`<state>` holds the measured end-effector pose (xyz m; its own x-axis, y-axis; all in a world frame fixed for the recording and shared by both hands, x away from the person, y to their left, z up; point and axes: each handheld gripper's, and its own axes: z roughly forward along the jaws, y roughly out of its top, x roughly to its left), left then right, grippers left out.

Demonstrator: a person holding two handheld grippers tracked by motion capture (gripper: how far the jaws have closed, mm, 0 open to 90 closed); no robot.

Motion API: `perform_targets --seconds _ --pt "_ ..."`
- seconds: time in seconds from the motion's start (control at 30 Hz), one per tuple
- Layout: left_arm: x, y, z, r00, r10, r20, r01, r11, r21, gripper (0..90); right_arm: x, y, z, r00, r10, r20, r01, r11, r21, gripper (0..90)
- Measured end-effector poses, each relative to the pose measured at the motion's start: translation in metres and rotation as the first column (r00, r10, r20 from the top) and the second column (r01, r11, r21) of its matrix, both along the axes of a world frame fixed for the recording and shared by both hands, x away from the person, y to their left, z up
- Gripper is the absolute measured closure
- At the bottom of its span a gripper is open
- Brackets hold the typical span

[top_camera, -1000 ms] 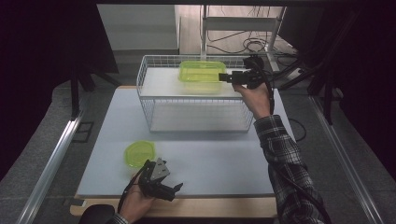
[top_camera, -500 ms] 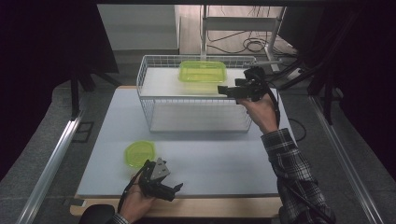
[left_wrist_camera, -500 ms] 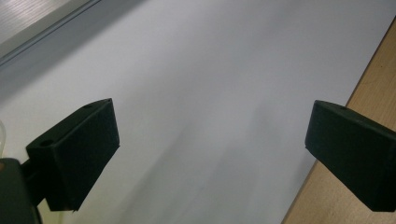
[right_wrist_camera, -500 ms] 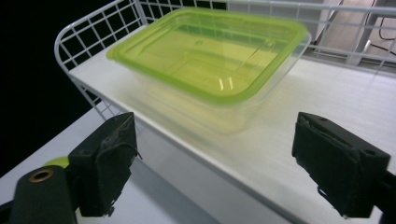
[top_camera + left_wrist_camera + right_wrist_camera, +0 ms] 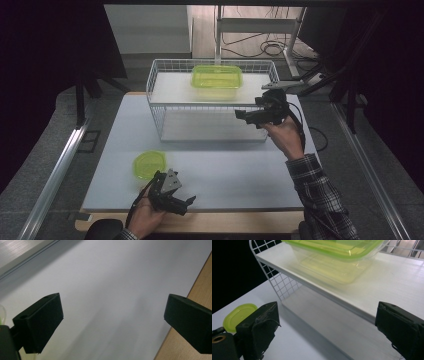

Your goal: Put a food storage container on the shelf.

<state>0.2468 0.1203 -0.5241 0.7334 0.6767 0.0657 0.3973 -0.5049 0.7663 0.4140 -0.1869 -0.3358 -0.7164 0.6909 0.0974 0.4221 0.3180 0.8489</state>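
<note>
A clear container with a green lid [image 5: 217, 76] [image 5: 337, 255] stands on the top shelf of a white wire rack [image 5: 155, 100] [image 5: 277, 280]. My right gripper [image 5: 241, 116] [image 5: 327, 332] hangs in front of the rack's right end, below and apart from the container. Its jaws have just been opening and nothing is between them. A loose round green lid [image 5: 148, 164] [image 5: 238, 315] lies on the white mat [image 5: 240, 170] at the front left. My left gripper [image 5: 186, 206] [image 5: 112, 325] rests open just right of that lid, over the mat near the wooden front edge.
The rack has a lower white shelf [image 5: 210, 131] under the top one. A wooden table edge [image 5: 235, 220] [image 5: 197, 285] runs along the front. A metal rail [image 5: 55, 175] lies at the left, and cables [image 5: 272, 47] trail on the floor behind the rack.
The right gripper has drawn back from the container on the top shelf, moving down and toward the front, and its jaws have spread. The container stays on the shelf. The left gripper has kept still.
</note>
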Motion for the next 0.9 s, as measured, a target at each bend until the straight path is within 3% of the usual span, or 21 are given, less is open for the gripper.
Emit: perform_targets --seconds 0.27,0.9 --pt "0.001 0.003 0.001 1.0000 0.009 -0.004 -0.009 1.0000 0.004 2.3 -0.014 -0.007 -0.011 0.9999 0.011 0.007 -0.011 1.000 -0.011 4.2" --pt "0.002 0.008 0.004 0.9992 0.030 -0.029 -0.029 0.9995 0.006 3.2 -0.053 -0.025 -0.058 0.9996 0.002 0.029 -0.001 0.998 -0.058 1.7"
